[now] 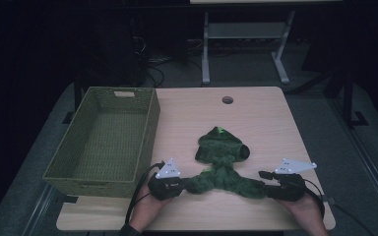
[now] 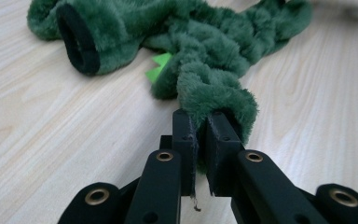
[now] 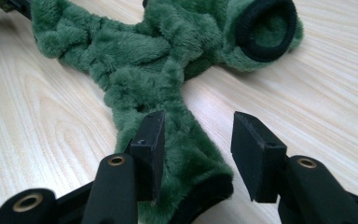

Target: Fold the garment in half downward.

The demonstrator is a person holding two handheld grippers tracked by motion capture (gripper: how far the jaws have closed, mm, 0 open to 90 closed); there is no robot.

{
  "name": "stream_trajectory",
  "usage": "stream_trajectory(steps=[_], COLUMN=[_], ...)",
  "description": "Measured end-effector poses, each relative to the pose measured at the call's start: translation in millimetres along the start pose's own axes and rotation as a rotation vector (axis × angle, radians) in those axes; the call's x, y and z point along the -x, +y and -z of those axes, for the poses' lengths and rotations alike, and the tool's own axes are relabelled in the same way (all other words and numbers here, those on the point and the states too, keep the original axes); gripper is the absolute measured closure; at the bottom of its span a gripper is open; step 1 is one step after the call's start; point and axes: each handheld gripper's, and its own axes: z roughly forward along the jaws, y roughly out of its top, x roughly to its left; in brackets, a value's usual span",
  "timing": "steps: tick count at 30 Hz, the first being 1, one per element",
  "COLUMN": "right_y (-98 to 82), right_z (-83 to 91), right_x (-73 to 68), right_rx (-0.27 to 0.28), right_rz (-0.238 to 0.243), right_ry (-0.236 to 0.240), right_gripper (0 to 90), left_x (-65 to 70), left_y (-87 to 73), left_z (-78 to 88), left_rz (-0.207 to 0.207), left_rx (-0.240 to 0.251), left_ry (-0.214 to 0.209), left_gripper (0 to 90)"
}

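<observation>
High view has the woven green basket (image 1: 103, 142) at bench (image 1: 266, 118) left, empty, w/ fuzzy green garment (image 1: 221, 162) spread near the front edge betw. both tools. Left tool (image 2: 198, 140) view: jaws pinched tight on a garment end. Right tool (image 3: 198, 156) view: jaws wide apart, straddling the other end, black-rimmed cuff (image 3: 265, 28) beyond.

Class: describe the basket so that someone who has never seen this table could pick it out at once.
Start from the pale wooden table and go to its left edge. The basket stands there: olive green, woven, rectangular and open-topped, left of the fluffy green garment. It is the one rigid container on the table.
</observation>
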Motion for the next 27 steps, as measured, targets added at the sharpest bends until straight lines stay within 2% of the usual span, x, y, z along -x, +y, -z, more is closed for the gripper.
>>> stream_trajectory(steps=[5,13,17,20,27], right_y=[3.0,3.6,3.2,2.8,1.1], right_z=[-2.0,-4.8,-4.9,-4.4,-3.1], right_x=[-2.1,-3.4,-2.2,-1.5,1.8], right_rx=[0.000,-0.010,-0.009,-0.009,-0.007], right_rz=[0.006,0.005,0.009,0.005,0.007], right_ry=[0.012,0.015,0.012,0.009,0.000], right_gripper=[56.8,56.8,56.8,56.8,56.8], left_x=[1.0,3.5,4.1,4.1,2.4], left_y=[9.5,36.1,50.5,58.4,69.0], left_z=[2.2,-5.9,-17.1,-26.6,-48.2], left_rz=[0.001,-0.042,-0.066,-0.069,-0.082], left_rx=[0.008,0.030,0.032,0.037,0.039], left_ry=[-0.016,-0.036,-0.052,-0.064,-0.080], left_gripper=[82.4,81.3,80.0,79.2,77.0])
